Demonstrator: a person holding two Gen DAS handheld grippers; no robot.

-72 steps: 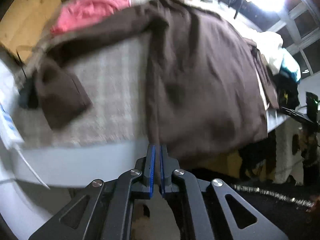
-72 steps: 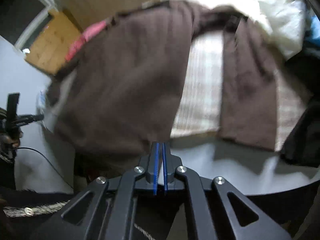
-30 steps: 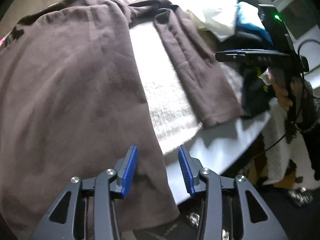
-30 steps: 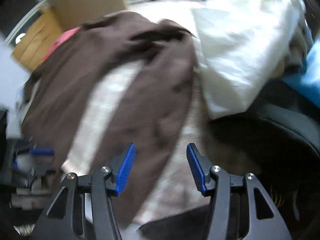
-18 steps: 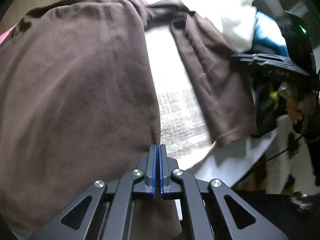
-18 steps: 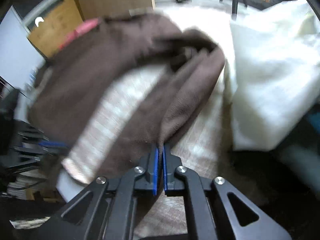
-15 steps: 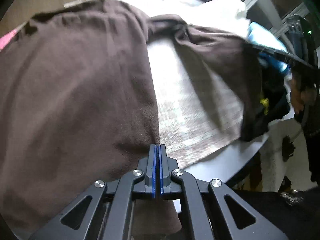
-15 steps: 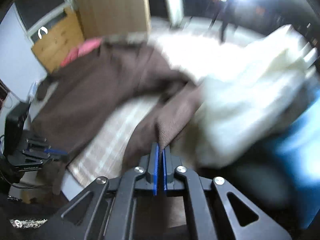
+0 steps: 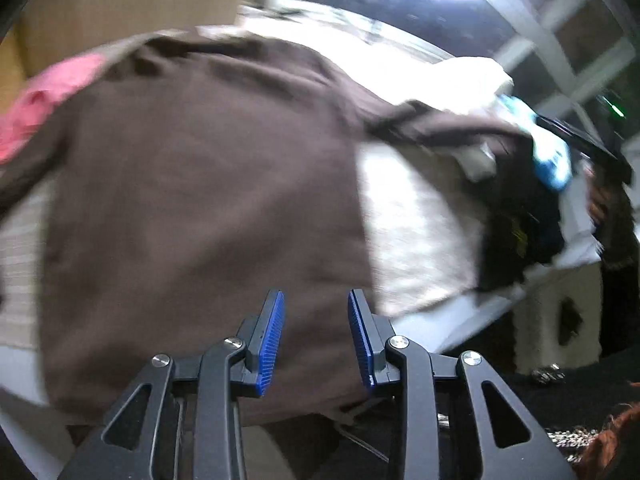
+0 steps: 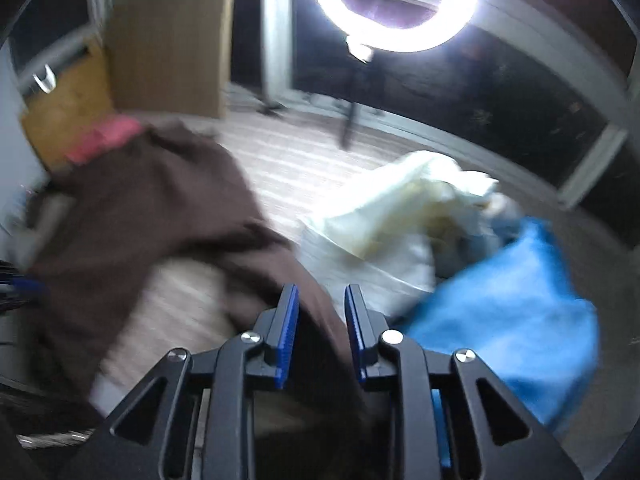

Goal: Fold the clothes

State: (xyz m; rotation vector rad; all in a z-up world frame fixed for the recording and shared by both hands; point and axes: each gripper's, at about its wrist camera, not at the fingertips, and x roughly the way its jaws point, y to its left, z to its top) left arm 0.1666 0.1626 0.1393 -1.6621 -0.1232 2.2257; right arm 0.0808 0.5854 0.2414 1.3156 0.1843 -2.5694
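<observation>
A brown long-sleeved garment (image 9: 200, 184) lies spread on a table covered by a light checked cloth (image 9: 416, 232). My left gripper (image 9: 316, 332) is open over the garment's near hem, its jaws apart with cloth below them. In the right wrist view the same brown garment (image 10: 132, 216) lies to the left, and one brown sleeve (image 10: 316, 312) runs down between the jaws of my right gripper (image 10: 320, 328), which stands open. Both views are blurred by motion.
A pink garment (image 9: 44, 96) lies at the table's far left. A white cloth pile (image 10: 404, 204) and a blue cloth (image 10: 516, 304) sit to the right. A ring light (image 10: 404, 4) shines behind the table. A wooden cabinet (image 10: 168, 44) stands at the back left.
Both grippers were shut on the brown garment half a second ago and now stand open. The right sleeve, lifted then, now hangs lower. Both cameras have tilted upward.
</observation>
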